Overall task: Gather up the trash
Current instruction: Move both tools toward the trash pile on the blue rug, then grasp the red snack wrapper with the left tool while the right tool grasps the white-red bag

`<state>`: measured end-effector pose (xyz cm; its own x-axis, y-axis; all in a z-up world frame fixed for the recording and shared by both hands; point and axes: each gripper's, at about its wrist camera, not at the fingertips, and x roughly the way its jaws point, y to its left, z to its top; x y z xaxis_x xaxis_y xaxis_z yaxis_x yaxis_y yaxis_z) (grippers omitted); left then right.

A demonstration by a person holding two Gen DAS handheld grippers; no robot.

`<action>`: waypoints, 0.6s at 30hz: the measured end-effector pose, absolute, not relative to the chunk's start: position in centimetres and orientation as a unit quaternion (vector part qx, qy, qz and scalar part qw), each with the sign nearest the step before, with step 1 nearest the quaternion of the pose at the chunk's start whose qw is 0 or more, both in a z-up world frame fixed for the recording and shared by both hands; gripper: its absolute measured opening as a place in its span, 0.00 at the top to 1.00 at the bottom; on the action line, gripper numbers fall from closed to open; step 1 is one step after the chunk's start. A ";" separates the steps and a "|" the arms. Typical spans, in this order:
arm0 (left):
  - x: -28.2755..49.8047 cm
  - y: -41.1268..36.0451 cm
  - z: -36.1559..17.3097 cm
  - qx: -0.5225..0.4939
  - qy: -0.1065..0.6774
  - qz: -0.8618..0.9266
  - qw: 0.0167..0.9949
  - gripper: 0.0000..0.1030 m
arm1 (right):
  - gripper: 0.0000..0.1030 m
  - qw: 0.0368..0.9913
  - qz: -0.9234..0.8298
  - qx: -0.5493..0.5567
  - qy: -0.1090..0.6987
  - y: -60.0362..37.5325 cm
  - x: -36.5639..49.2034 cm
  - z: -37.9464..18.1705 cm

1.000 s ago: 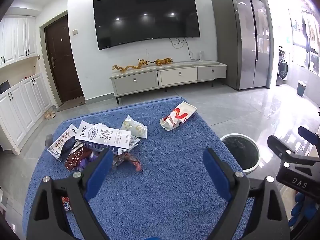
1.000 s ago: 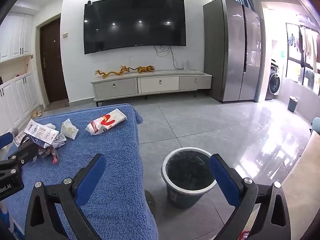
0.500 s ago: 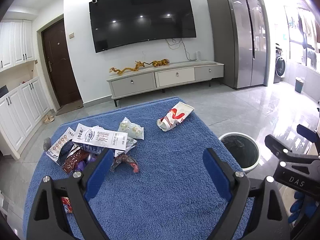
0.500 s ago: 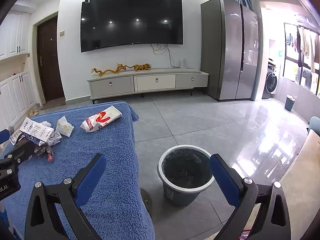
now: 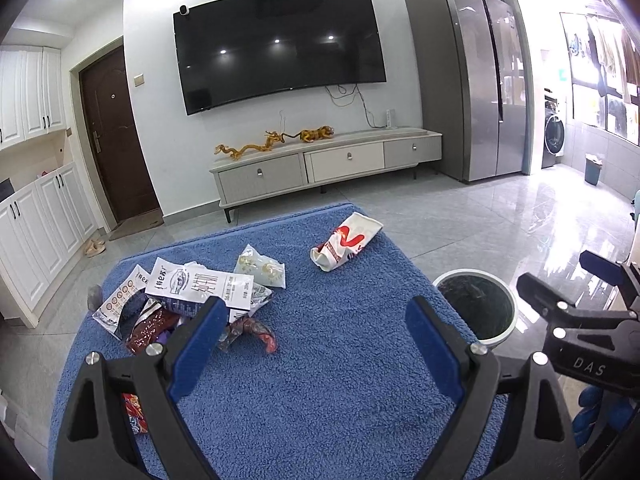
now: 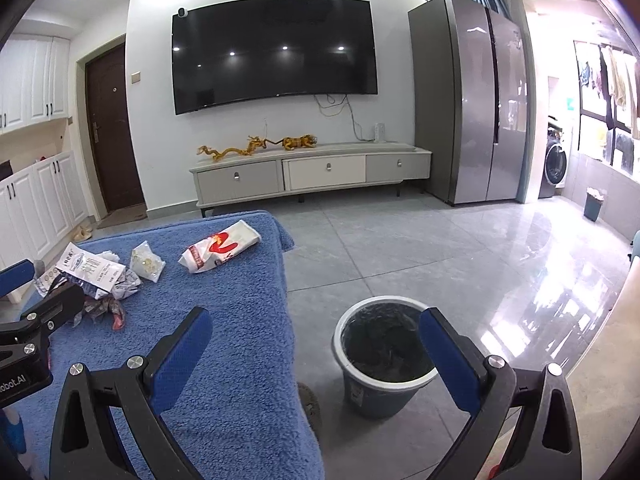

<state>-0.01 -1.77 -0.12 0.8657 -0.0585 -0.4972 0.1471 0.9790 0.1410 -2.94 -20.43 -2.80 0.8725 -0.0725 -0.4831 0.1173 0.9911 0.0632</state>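
Wrappers [image 5: 192,300] lie heaped at ten o'clock on the blue towel [image 5: 320,380]; bin [image 6: 384,360] stands on the floor beside it. Left gripper [image 5: 316,344] and right gripper [image 6: 316,356] both gape empty. Thin, slippery packets may slip from the pads and miss the bin.

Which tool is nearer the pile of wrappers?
Left. The left tool hangs open over the blue towel right beside the wrapper pile; the right tool is open, off the towel's edge by the trash bin.

Blue towel-covered table [image 5: 320,400] carries scattered wrappers [image 5: 200,288] and a red-white bag [image 5: 346,240].
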 end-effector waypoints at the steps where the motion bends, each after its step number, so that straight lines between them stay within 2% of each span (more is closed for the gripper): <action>1: 0.0 -1.7 -0.1 0.087 0.255 -0.053 0.961 0.12 | 0.00 0.966 -0.048 0.044 0.249 -20.3 -2.9 -2.8; 10: 0.1 2.1 -1.7 0.077 0.275 -0.035 0.958 0.12 | 0.00 0.965 -0.029 0.052 0.254 -19.6 -2.7 -2.4; 18: -1.7 11.9 -2.3 0.030 0.275 0.031 0.960 0.12 | 0.00 0.964 0.004 0.036 0.265 -17.4 -1.7 -2.3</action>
<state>-1.69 11.89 -2.31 0.8464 0.0755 -0.5271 -0.0422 0.9963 0.0748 -1.67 -17.37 -2.30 0.8594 0.0263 -0.5106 0.0118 0.9974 0.0712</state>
